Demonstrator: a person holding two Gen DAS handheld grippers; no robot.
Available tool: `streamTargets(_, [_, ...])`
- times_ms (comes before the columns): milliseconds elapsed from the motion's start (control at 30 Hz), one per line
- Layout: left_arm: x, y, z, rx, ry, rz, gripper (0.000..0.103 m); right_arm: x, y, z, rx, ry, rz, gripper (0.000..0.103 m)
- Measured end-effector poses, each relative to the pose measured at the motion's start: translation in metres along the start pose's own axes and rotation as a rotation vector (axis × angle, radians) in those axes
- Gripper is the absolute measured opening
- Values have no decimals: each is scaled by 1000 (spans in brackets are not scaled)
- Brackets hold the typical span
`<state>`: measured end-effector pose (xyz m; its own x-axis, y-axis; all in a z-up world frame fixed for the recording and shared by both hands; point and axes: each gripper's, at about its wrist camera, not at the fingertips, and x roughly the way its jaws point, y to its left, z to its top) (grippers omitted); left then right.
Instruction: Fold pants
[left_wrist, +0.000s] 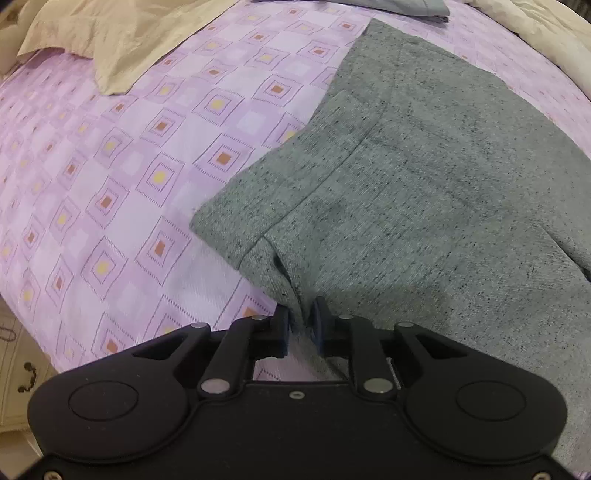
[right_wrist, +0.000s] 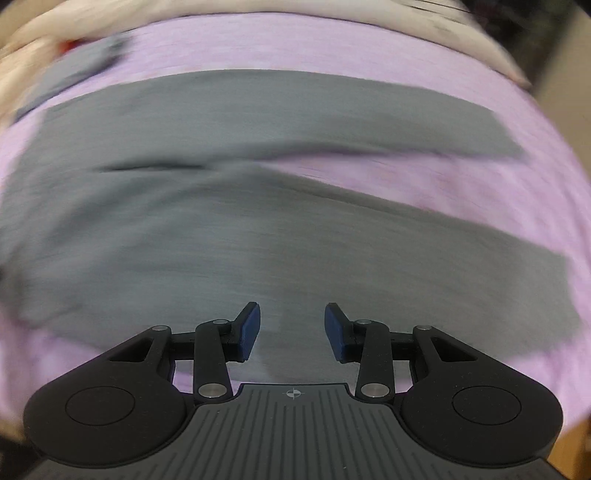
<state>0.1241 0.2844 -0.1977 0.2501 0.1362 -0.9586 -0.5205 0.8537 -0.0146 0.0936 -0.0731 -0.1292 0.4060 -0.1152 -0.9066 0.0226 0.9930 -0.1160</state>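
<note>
Grey speckled pants (left_wrist: 424, 184) lie on a bed with a purple patterned cover (left_wrist: 110, 166). My left gripper (left_wrist: 302, 325) is shut on a fold of the pants' near edge, close to a seam corner. In the blurred right wrist view the pants (right_wrist: 221, 240) spread across the bed with both legs running to the right, a strip of purple cover (right_wrist: 424, 181) between them. My right gripper (right_wrist: 291, 328) is open and empty above the near leg.
A beige crumpled cloth (left_wrist: 110, 40) lies at the far left of the bed. A grey folded garment (left_wrist: 406, 7) sits at the far edge, and a cream cloth (left_wrist: 546, 40) at the far right. A cream drawer front (left_wrist: 18, 369) shows below the bed's left edge.
</note>
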Motion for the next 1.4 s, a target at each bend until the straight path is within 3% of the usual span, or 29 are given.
streamTargets(167, [-6,-17,-10,11,9,101,27,10,-128,-26,293,-34,-261,38])
streamTargets(267, [-19,-32,-26,4,-2,186,19,13,-205,-42,485,-52,-322,38])
streamTargets(433, [-61,-87,-57,64,-85,184,20,29,-292,-64,709,-59,-258,38])
streamTargets(633, [-68,-187,-86,208,-84,68,22,62,-325,-71,848,-30,-108,39])
streamTargets(767, [-64,-234,-101,271,-56,36,23,65,-327,-59,815,20,-76,35])
streamTargets(800, [-63,-243,-105,292,-51,27,23,64,-327,-55,795,33,-63,27])
streamTargets(833, [-62,-251,-109,313,-45,24,24,63,-329,-51,760,36,-39,9])
streamTargets(867, [-60,-255,-114,333,-40,27,24,61,-328,-47,717,42,-34,8])
streamTargets(1000, [-45,-260,-127,390,6,58,25,53,-327,-45,540,67,-167,6])
streamTargets(1033, [-36,-261,-128,402,31,82,25,58,-332,-49,558,100,-207,6])
streamTargets(1100, [-22,-259,-130,425,77,116,23,62,-340,-55,626,126,-179,8])
streamTargets(1200, [-23,-258,-127,463,80,102,22,52,-344,-47,591,105,-139,11])
streamTargets(1233, [-25,-258,-124,476,87,103,23,46,-346,-42,586,93,-154,20])
streamTargets(1267, [-31,-259,-122,471,81,105,23,37,-348,-38,585,72,-195,30])
streamTargets(1333, [-43,-255,-108,435,48,105,23,19,-349,-26,540,-1,-264,34])
streamTargets(1400, [-53,-254,-90,410,19,72,23,5,-344,-3,428,-109,-207,37])
